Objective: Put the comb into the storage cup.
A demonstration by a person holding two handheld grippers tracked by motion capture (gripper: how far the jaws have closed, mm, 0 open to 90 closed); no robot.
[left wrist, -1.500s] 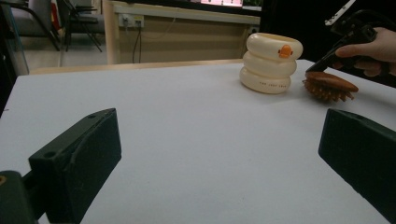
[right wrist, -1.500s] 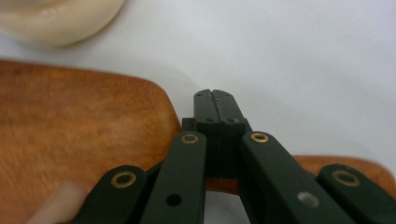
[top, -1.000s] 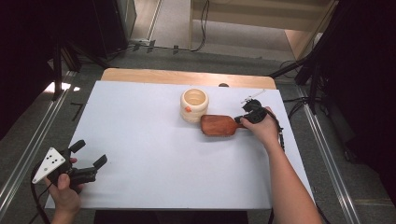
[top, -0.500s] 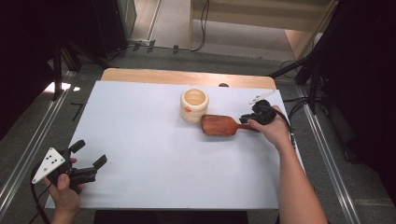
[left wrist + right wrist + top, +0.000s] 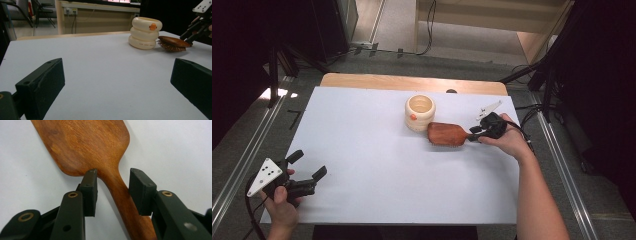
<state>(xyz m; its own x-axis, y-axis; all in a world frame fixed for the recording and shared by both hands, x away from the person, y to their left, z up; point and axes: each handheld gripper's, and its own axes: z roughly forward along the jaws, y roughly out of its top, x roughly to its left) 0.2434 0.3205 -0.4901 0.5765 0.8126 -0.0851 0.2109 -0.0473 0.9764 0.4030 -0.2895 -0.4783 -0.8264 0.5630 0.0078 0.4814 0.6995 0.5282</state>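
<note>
The reddish-brown wooden paddle hairbrush is left bristles-down near the white table's right edge, touching the cream ringed cup. Right gripper's jaws have just been opening, handle between them but unpinched. Left gripper is parked wide open, empty, at the near left corner.

light: bright, even on white table | surroundings: dark | shadows: soft | near jaws: slightly blurred
</note>
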